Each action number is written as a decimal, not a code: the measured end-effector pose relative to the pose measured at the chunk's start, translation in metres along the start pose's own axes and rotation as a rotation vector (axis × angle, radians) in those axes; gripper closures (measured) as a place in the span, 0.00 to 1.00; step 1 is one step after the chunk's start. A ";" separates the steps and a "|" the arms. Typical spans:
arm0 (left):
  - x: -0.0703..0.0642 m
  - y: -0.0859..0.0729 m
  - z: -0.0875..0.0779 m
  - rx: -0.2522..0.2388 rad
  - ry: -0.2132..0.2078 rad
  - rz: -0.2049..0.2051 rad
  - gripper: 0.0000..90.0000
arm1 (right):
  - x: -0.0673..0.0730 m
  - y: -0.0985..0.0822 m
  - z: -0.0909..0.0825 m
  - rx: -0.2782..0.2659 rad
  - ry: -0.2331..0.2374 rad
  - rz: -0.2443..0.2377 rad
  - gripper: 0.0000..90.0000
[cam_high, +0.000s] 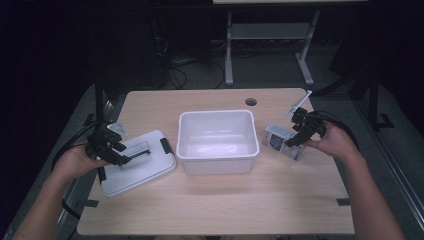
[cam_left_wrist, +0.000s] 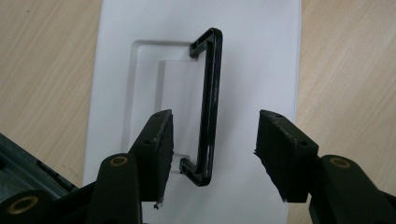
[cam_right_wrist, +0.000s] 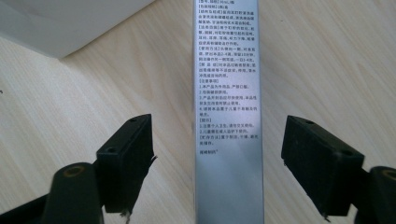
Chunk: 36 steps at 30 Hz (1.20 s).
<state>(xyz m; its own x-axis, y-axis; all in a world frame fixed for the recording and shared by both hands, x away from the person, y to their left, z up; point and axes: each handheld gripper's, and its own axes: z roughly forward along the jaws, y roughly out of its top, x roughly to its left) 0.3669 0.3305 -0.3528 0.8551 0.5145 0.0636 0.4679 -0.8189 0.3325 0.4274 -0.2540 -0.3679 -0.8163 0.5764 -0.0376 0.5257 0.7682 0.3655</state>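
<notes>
Lining up on the box and the lid handle, one gripper each

We've got the right gripper (cam_high: 296, 138) over the small printed carton (cam_high: 281, 140), which lies flat on the table just right of the white bin (cam_high: 218, 141). Its jaws stand apart with the carton (cam_right_wrist: 229, 116) between them, pads not touching yet. In the right gripper view the carton's long axis runs straight away from us, along the jaws, far end pointing toward the bin's corner (cam_right_wrist: 60, 23). Left of the bin, the left gripper (cam_high: 131, 156) hangs with jaws apart around the lid's black handle (cam_left_wrist: 208, 107), no contact yet. Our worry is that the carton sits nearer one pad, so closing could shove or twist it before it's caught.
</notes>
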 end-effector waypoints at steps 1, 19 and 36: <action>0.000 0.000 0.000 0.000 0.000 0.000 0.50 | 0.000 0.001 0.002 0.004 0.000 -0.003 0.30; 0.001 -0.003 0.000 0.008 0.006 -0.006 0.50 | -0.005 0.008 0.018 0.049 0.015 -0.015 0.49; 0.003 -0.007 0.000 0.007 0.006 -0.015 0.50 | -0.009 0.010 0.022 0.064 0.035 -0.008 0.58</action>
<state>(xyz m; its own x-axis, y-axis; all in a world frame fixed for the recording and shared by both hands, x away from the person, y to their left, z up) 0.3660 0.3381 -0.3552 0.8465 0.5285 0.0646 0.4826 -0.8127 0.3265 0.4454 -0.2459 -0.3844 -0.8276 0.5613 -0.0075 0.5326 0.7894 0.3051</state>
